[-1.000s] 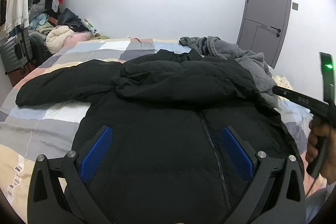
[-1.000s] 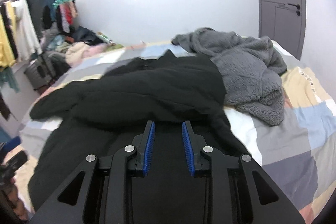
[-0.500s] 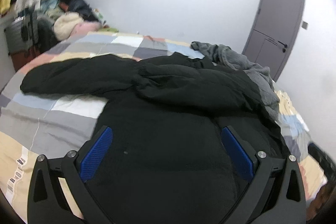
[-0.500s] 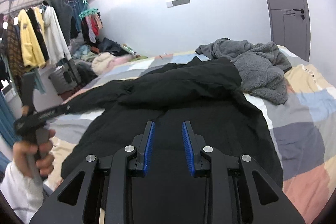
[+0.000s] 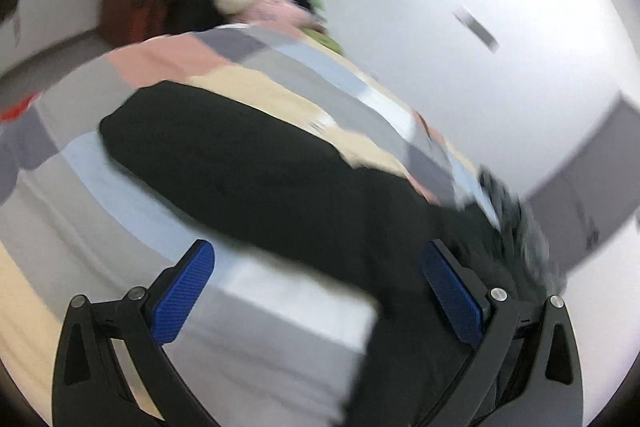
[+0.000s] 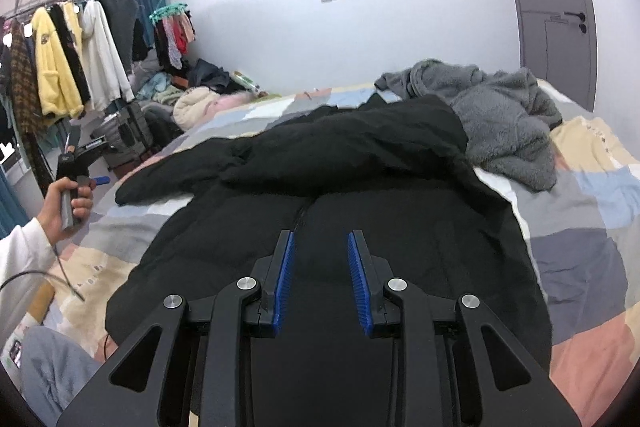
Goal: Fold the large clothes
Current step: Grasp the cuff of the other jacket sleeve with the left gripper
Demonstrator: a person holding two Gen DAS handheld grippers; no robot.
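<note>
A large black padded jacket (image 6: 352,195) lies front up on the patchwork bed, one sleeve folded across its chest, the other sleeve (image 5: 248,163) stretched out to the left. My left gripper (image 5: 316,267) is wide open and empty, above the bed just short of that sleeve; its view is blurred and tilted. It also shows in the right wrist view (image 6: 76,163), held in a hand left of the bed. My right gripper (image 6: 320,247) is narrowly open and empty, above the jacket's lower front by the zip.
A grey fleece garment (image 6: 504,115) lies heaped beside the jacket's right shoulder. The patchwork bed cover (image 6: 592,227) shows on both sides. A clothes rail with hanging garments (image 6: 64,67) and a pile of clothes (image 6: 196,95) stand at the left. A grey door (image 6: 556,7) is at the right.
My left gripper has swung left, from over the jacket's body to the outstretched sleeve, tilting as it goes. My right gripper has drawn back and risen a little, its jaws unchanged.
</note>
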